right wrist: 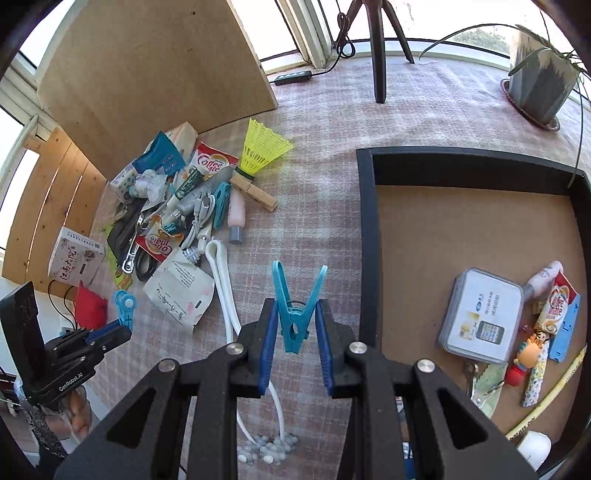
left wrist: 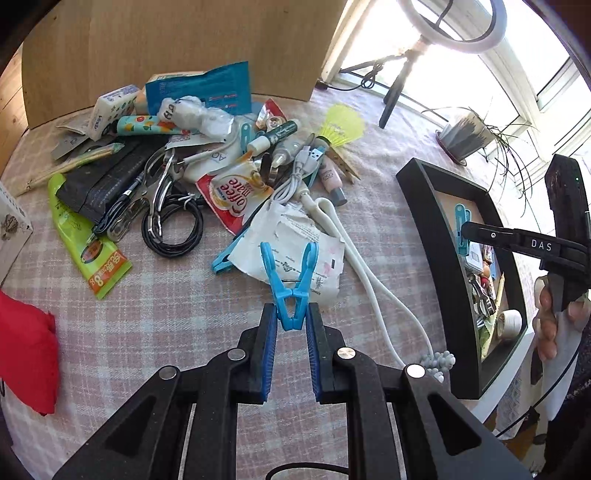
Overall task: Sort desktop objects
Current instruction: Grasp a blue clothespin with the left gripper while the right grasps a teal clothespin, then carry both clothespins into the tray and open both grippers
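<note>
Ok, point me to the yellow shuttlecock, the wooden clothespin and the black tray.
Yellow shuttlecock (right wrist: 264,149): right wrist view, on its mesh skirt.
Wooden clothespin (right wrist: 255,192): right wrist view, mid-body.
Black tray (right wrist: 365,229): right wrist view, on its left wall.

Bench covered with a pink checked cloth. Potted plant standing on a saucer at the far edge by the window. Ring light on a tripod near it. Cardboard sheet propped upright behind.
</note>
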Motion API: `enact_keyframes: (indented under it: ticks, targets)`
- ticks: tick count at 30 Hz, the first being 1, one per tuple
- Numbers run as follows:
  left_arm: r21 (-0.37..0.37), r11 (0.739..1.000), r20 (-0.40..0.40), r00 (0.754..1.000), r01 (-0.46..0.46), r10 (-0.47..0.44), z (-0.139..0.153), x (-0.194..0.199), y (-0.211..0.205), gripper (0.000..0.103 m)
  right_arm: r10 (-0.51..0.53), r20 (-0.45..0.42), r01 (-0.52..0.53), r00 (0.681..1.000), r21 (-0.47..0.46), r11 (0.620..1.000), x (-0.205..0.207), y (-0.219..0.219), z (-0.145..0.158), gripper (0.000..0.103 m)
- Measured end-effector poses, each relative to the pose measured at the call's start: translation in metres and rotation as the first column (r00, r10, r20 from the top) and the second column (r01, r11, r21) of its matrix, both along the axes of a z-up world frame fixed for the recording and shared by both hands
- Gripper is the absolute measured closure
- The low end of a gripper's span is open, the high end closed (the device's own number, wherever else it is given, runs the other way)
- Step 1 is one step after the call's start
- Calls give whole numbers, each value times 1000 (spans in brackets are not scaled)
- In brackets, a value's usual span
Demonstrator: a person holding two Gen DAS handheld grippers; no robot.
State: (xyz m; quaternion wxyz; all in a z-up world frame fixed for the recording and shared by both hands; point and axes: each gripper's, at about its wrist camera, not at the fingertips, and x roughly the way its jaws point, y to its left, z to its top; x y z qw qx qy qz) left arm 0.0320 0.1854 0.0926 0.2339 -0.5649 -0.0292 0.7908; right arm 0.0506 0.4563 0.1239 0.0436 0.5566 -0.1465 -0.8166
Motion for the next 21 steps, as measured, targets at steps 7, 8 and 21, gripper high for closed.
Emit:
enact_keyframes:
  ticks: [7,8,21]
  targets:
    - [25,983,-32,983,184,-183,19,1,85,88,-157,-23,158,987,29,987,41,71,16,82]
    - [28,977,-38,977,212,-211,21,2,100,88,-178,-19,179,984,37,983,48,80,16,82]
    - [62,884,-28,886,464,-463,32,49,240,88,-388,-12,388,922,92,917,116,163,14,82]
